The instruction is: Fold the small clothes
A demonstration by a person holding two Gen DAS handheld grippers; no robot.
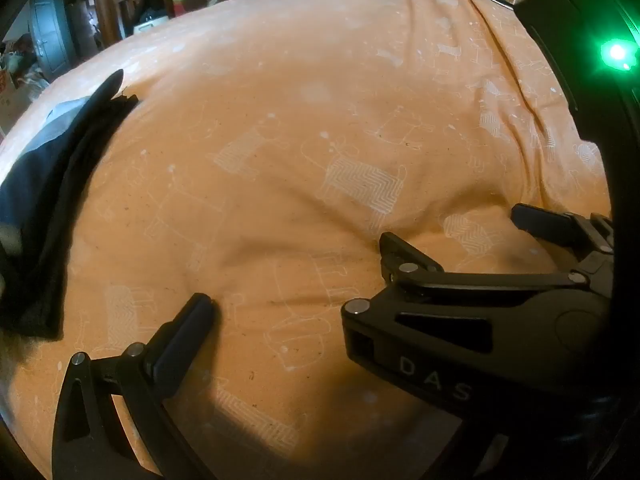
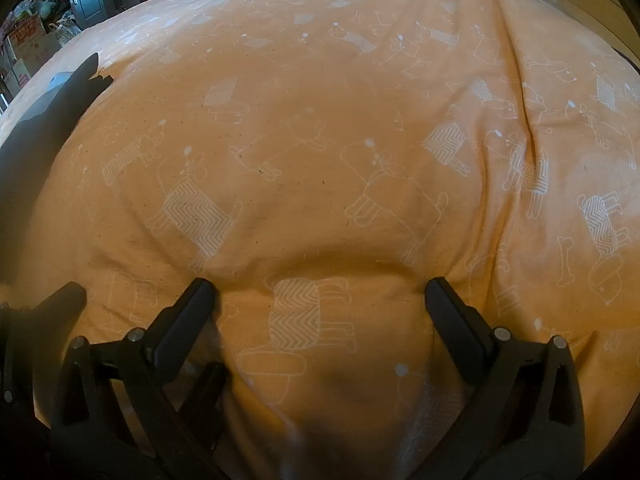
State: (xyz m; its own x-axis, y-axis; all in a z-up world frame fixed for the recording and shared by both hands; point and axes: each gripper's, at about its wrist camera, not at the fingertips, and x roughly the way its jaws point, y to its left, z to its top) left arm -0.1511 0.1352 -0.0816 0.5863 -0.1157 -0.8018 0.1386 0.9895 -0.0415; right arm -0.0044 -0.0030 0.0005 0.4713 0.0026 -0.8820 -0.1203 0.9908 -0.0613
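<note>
Dark garment [image 2: 44, 128] far left of right tool [image 2: 320, 294]

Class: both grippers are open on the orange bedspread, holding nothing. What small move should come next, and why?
Probably swing the left gripper left toward the dark clothes piled at the bedspread's edge. Both it and the right gripper are open and empty, and only that pile offers anything to fold.

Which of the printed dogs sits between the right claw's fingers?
The zigzag-coated dog low in the right wrist view; other zigzag dogs lie farther up the bedspread.
</note>
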